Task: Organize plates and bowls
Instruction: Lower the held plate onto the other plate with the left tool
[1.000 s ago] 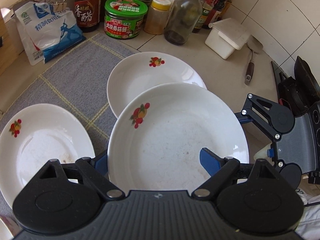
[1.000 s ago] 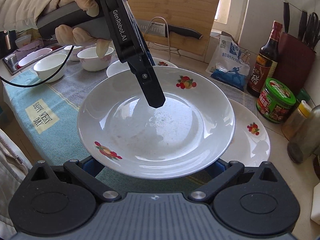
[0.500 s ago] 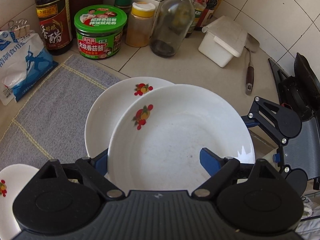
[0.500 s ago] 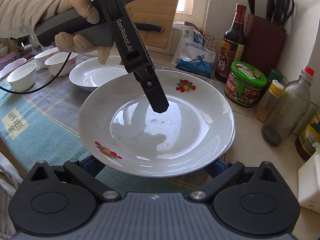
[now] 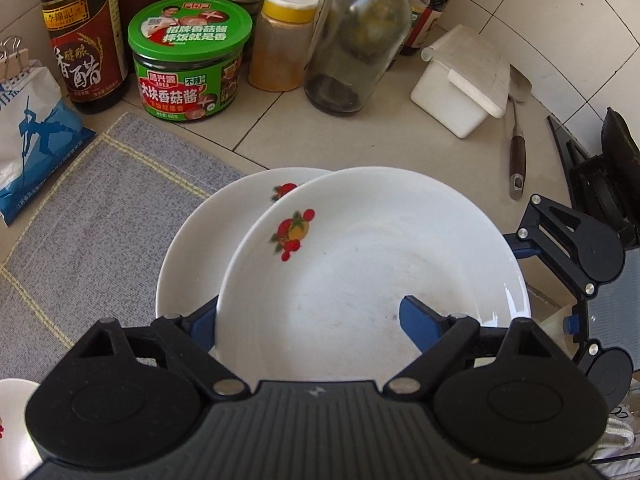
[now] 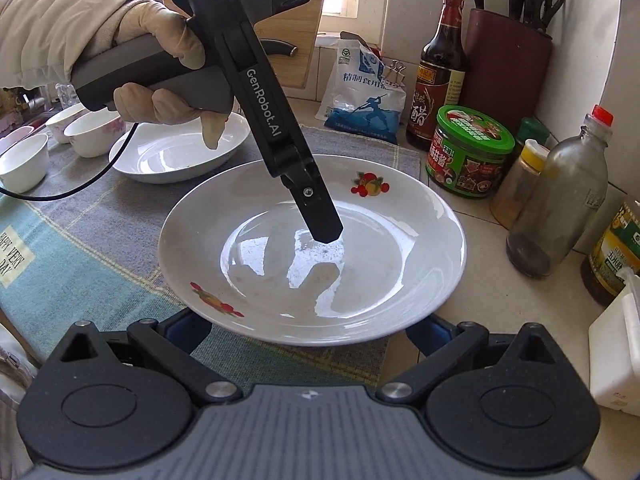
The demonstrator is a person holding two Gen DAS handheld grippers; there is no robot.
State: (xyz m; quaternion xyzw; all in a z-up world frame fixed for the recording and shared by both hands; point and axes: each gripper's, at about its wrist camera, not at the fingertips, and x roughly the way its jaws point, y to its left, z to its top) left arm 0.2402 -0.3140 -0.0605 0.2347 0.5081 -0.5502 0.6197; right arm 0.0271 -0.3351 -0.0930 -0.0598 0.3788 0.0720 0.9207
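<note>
A white plate (image 5: pixel 360 280) with a fruit print hangs between both grippers. My left gripper (image 5: pixel 308 316) is shut on it, one finger (image 6: pixel 316 208) inside the dish and the other under its left rim. My right gripper (image 6: pixel 306 330) stands open and wide, both fingertips tucked beneath the near rim of the plate (image 6: pixel 380 280). Below it lies a second matching plate (image 5: pixel 188 248), offset to the left; I cannot tell whether the two touch. A third plate (image 6: pixel 172 160) and small bowls (image 6: pixel 92 136) sit further left on the cloth.
Close behind the plates stand a green-lidded jar (image 5: pixel 188 60), a vinegar bottle (image 5: pixel 80 40), a spice shaker (image 5: pixel 280 40) and a glass bottle (image 5: pixel 356 40). A white box (image 5: pixel 460 84) and a utensil (image 5: pixel 516 160) lie to the right. A salt bag (image 5: pixel 28 140) rests by the grey mat (image 5: pixel 100 220).
Both grippers have carried the plate toward the jars and slightly down; it now overlaps the plate beneath more. The third plate has slid almost out of the left wrist view.
</note>
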